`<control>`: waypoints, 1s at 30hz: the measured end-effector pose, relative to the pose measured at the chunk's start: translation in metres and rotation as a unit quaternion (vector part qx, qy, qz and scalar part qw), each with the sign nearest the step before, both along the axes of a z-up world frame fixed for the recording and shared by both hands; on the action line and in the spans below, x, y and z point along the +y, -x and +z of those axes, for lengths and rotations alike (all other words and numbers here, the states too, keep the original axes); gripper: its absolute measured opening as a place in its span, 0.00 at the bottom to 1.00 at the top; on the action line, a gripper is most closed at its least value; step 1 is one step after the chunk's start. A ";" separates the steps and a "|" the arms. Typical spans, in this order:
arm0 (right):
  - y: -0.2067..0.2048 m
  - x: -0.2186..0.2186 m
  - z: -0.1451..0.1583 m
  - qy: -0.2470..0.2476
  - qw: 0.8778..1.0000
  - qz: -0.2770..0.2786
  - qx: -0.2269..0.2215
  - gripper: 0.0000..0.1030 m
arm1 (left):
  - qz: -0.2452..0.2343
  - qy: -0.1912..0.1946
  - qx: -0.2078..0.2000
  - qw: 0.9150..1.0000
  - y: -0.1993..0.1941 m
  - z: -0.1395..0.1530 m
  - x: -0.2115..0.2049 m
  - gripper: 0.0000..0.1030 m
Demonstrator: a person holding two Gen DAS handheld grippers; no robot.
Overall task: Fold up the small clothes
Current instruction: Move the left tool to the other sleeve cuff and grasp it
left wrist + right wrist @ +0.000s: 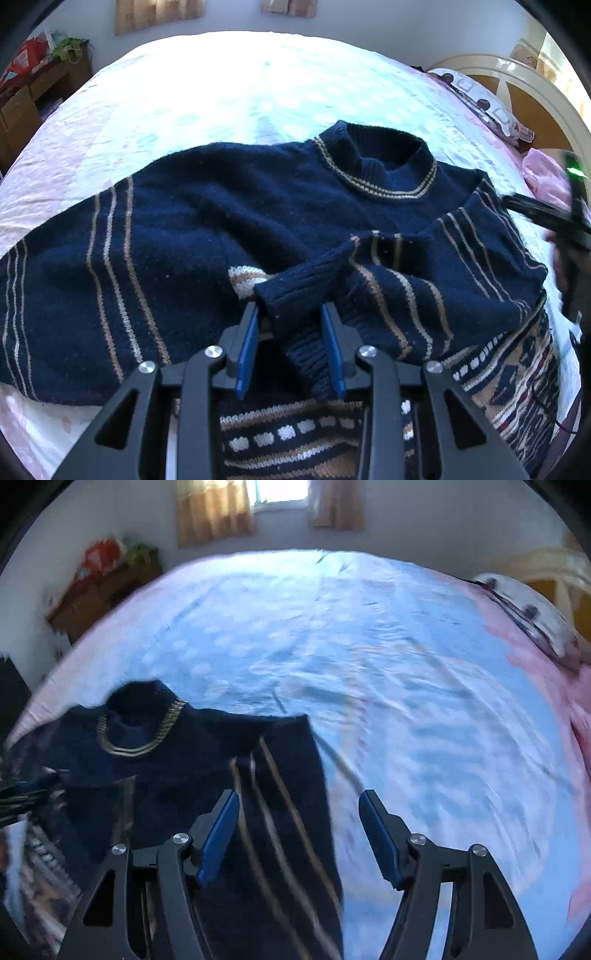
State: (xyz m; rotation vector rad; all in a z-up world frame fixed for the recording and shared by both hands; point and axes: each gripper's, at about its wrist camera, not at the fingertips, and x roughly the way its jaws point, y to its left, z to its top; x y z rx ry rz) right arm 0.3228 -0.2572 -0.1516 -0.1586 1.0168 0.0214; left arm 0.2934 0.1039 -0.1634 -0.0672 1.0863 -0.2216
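My left claw [291,314] had its blue pads [246,350] spread apart, with the ribbed cuff [295,291] of the sweater's sleeve lying loosely between them; I could not tell whether either pad touched the wool, and nothing was pinched. That sleeve [406,291] lay folded across the chest of the navy sweater [229,229], its tan and white stripes running slantwise. The sweater was spread face up on the bed [229,92], collar [384,162] pointing away from me, the other sleeve stretched out flat to my left, the patterned hem nearest me beneath the claw.

My right claw [297,834] was released, pads wide, holding nothing, poised over the sweater's striped edge [280,812] where it met the pale sheet [424,701]; that view was blurred. Beyond the bed stood a wooden dresser [33,99] against the wall, and a pillow [480,99] lay by the headboard [535,107].
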 end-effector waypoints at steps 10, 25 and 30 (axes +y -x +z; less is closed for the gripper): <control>-0.028 -0.074 -0.015 0.034 0.990 -0.140 -0.004 0.00 | 0.001 -0.013 -0.004 1.000 0.013 -0.002 0.011 0.51; 0.112 0.066 0.003 -0.057 0.991 0.122 0.009 0.53 | 0.022 -0.041 -0.024 0.999 0.040 0.009 0.008 0.51; 0.123 0.050 -0.012 -0.012 0.995 0.095 0.001 0.53 | 0.036 -0.018 0.007 0.999 0.096 -0.002 0.028 0.51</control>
